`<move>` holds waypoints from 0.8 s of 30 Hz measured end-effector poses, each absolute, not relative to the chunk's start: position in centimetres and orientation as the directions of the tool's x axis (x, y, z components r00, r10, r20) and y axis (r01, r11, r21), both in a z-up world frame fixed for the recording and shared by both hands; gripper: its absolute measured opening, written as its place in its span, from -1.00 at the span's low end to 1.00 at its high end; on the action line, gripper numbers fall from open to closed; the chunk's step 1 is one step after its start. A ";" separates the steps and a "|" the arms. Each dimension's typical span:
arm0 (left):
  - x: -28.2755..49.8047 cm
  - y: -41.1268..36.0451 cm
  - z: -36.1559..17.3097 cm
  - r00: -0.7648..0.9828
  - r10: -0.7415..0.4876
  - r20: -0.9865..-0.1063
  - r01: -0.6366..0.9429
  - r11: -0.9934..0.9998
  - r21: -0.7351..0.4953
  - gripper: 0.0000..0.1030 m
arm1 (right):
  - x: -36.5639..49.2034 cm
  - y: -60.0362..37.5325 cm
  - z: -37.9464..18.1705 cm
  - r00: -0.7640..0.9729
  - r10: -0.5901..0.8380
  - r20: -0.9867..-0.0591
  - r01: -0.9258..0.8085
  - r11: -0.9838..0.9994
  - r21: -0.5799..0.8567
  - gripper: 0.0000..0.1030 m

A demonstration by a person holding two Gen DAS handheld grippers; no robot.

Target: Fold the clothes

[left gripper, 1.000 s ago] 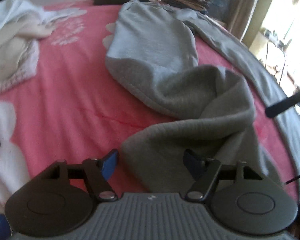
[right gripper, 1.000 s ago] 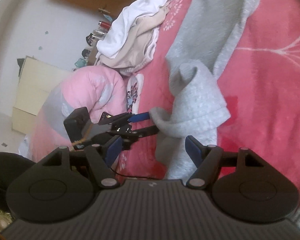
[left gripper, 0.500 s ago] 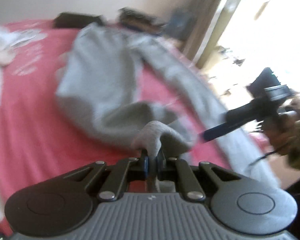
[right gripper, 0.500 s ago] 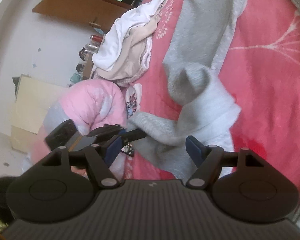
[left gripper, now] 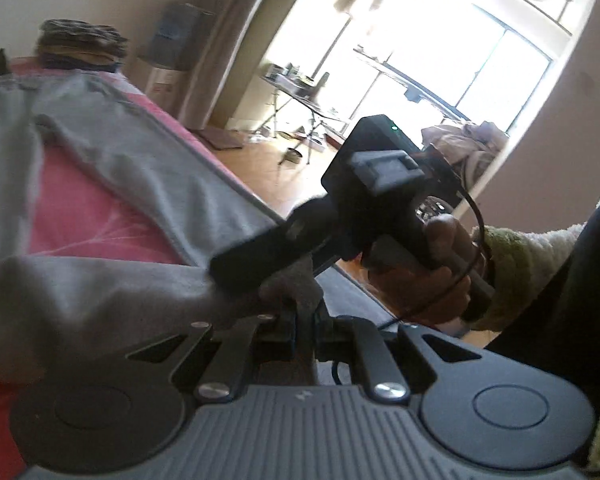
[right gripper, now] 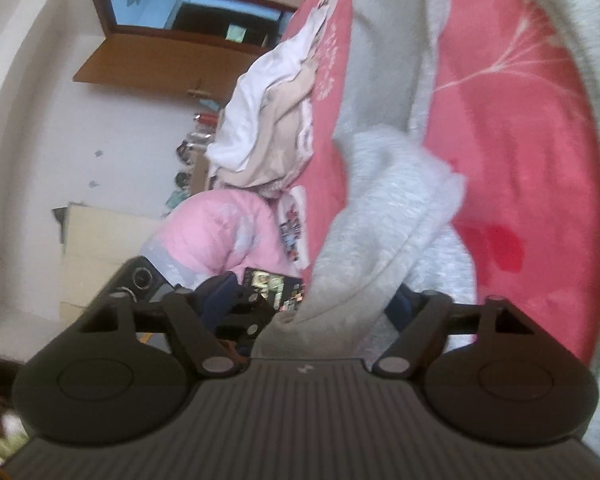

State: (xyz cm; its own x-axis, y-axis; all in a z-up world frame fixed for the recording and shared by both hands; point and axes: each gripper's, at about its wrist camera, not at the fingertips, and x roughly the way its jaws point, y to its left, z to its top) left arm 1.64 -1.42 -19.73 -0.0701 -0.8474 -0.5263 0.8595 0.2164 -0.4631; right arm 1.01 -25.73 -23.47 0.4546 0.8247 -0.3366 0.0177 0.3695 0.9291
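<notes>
Fabric of the grey garment, lying across the pink bed, is being pinched at 6 o'clock by the clenched left gripper while the right gripper is closing around its bunched end, apparently readying a fold.

The sweatpants lie on the bed; the clothes pile lies to their left.

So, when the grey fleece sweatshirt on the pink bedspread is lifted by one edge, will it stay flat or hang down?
The grey fleece sweatshirt is probably floppy: it bunches and sags where the left gripper pinches it. The thick fleece looks fairly heavy for cloth, so the rest will likely drag on the pink bedspread. The right gripper is closing around a fold, which should steady it.
</notes>
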 end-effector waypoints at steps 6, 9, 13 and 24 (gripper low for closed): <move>2.3 -2.7 -21.3 -0.081 -0.834 -0.546 0.836 0.241 -0.492 -0.26 | 0.0 -27.8 -24.1 0.525 0.740 -0.419 0.037 0.473 0.880 -0.63; 2.3 -2.0 -21.5 -0.109 -0.827 -0.551 0.832 0.227 -0.506 -0.14 | 0.2 -29.7 -24.4 0.554 0.695 -0.457 0.048 0.522 0.852 -0.68; 2.6 -0.3 -22.9 -0.132 -0.790 -0.598 0.792 0.279 -0.543 -0.08 | 0.4 -32.7 -25.9 0.601 0.639 -0.479 0.135 0.510 0.850 -0.70; 5.7 2.1 -29.4 -0.094 -0.705 -0.703 0.557 0.548 -0.624 0.14 | 1.2 -34.6 -28.9 0.619 0.584 -0.524 0.275 0.465 0.842 -0.65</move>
